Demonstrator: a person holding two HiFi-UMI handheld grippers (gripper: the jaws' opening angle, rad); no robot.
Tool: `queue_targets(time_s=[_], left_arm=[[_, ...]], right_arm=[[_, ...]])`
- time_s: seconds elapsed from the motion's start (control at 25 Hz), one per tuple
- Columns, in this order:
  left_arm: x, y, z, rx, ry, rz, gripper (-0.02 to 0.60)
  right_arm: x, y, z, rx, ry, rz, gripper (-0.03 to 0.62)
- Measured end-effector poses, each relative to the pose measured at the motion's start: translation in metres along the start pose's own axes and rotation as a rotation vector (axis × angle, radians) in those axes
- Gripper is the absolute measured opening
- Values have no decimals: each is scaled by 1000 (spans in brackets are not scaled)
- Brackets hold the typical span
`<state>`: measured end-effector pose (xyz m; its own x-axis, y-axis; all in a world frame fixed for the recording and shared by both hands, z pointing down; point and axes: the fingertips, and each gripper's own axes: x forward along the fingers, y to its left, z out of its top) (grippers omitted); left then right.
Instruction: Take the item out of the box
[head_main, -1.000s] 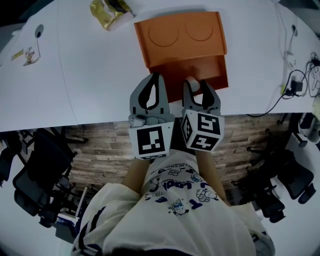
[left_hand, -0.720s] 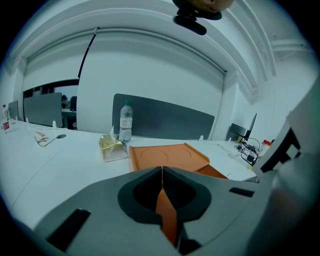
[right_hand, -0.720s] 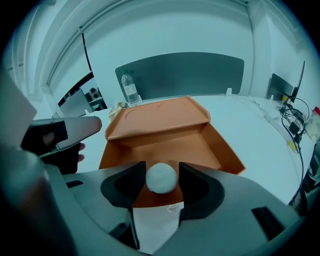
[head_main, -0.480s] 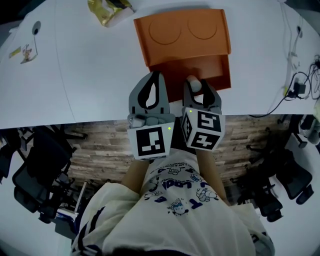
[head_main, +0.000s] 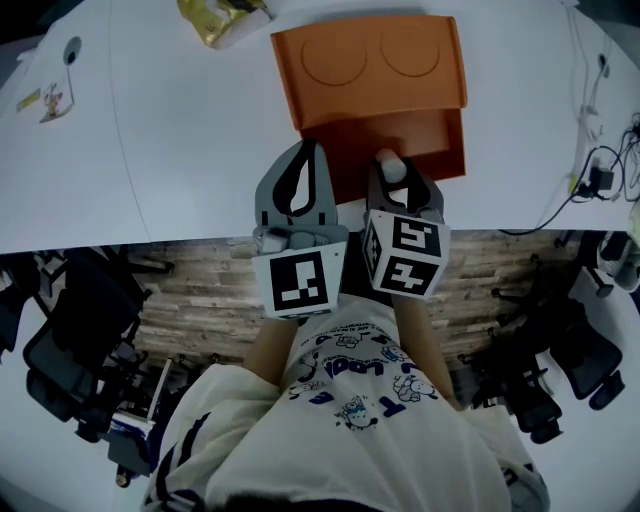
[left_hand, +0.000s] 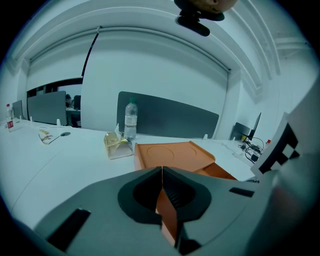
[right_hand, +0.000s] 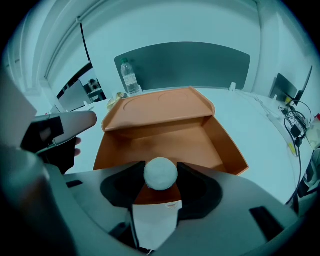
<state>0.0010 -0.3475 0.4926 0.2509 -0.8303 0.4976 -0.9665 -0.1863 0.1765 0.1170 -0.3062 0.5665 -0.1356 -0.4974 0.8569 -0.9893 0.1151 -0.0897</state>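
Pinching a white ball (right_hand: 160, 173) (over the box's (right_hand: 165, 135) front), right tongs (head_main: 393, 172) hover.

A crumpled yellow packet (head_main: 220, 18) lies on the white table (head_main: 190, 140), well ahead of the left gripper (head_main: 308, 150). A water bottle (left_hand: 130, 120) stands just behind the packet. Black cables (head_main: 592, 178) lie far to the right of the right gripper (head_main: 392, 168).

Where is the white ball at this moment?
In the right gripper view, the white ball sits clamped between the jaws of the right gripper, by the near edge of the open orange box.
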Motion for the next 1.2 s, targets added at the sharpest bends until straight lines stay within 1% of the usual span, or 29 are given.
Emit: queue_targets(time_s=[0.48, 0.96, 1.2], left_arm=[[1, 5, -4, -12, 11, 12, 18], [-3, 5, -5, -18, 8, 16, 18], [-7, 2, -3, -17, 0, 15, 18]], right_arm=[[3, 0, -1, -31, 29, -6, 202], [3, 0, 1, -28, 12, 1, 196], [-2, 0, 4, 6, -15, 16, 196]])
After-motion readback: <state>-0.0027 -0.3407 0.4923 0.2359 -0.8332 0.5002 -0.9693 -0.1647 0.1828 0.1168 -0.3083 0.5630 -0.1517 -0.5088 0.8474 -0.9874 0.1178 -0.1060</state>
